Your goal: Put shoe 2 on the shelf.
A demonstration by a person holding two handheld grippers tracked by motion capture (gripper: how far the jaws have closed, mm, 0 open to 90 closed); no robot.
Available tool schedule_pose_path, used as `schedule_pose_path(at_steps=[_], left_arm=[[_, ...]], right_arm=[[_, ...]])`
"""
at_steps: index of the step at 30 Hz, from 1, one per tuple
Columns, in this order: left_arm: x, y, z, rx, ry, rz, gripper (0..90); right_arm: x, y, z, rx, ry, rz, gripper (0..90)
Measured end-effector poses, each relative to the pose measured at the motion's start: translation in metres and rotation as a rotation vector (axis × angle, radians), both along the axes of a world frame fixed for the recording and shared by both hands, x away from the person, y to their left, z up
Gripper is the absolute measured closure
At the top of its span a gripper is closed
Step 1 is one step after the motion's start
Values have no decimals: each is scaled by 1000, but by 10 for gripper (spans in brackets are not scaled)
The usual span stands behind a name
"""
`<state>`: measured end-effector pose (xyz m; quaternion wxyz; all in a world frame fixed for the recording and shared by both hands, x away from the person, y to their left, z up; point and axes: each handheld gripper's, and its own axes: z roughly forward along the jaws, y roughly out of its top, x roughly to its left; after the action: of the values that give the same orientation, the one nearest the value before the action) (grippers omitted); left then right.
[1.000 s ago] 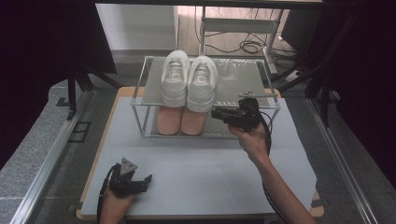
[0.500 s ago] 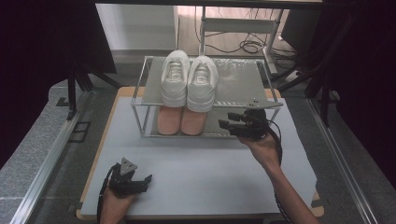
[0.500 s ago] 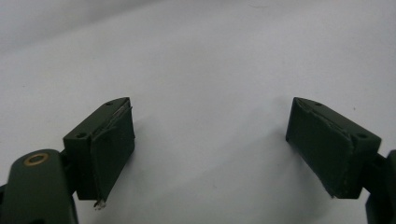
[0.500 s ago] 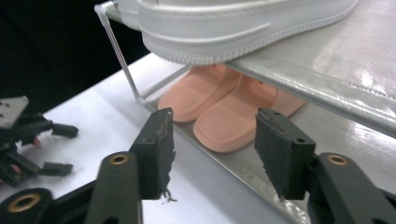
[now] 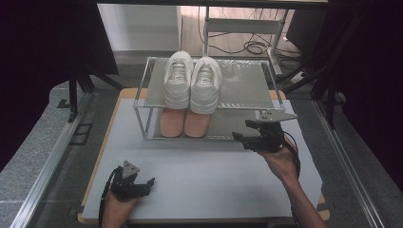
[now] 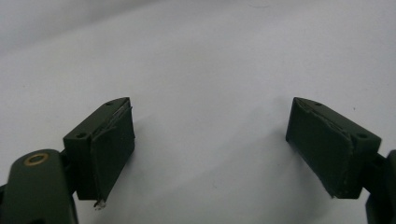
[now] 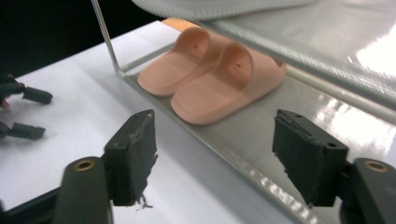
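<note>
From the high view, the right claw [image 5: 244, 129] hangs just off the front right corner of the metal rack [image 5: 247, 92], released with nothing between its jaws, which have just been opening. The pink slippers [image 5: 184, 122] sit side by side on the rack's lower shelf, under the white sneakers [image 5: 192, 81] on the top shelf. The right gripper view adds the slippers' open straps and smooth tops [image 7: 212, 79]. The left claw [image 5: 145, 184] rests near the bench's [image 5: 209, 175] front left edge, well apart from the rack; the left gripper view shows its jaws spread over bare white surface.
</note>
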<state>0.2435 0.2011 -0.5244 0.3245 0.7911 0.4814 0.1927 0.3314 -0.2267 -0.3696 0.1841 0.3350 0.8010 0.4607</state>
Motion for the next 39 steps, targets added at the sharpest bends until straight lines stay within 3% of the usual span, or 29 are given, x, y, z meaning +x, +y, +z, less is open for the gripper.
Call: schedule_pose_path(at_steps=[12, 14, 19, 31, 39], left_arm=[[0, -1, 0, -8, -3, 7, 154], [0, 0, 0, -5, -4, 4, 154], [0, 0, 0, -4, -2, 4, 154], [0, 0, 0, 1, -1, 1, 154], [-1, -1, 0, 4, -5, 2, 154]], right_arm=[[-15, -37, -26, -26, 26, -68, 213], [-17, -43, -31, -41, 10, -59, 187], [-23, -53, -47, -69, 22, -84, 160], [-30, -68, -106, -144, 78, -154, 131], [-29, -75, -150, -193, 159, -213, 74]])
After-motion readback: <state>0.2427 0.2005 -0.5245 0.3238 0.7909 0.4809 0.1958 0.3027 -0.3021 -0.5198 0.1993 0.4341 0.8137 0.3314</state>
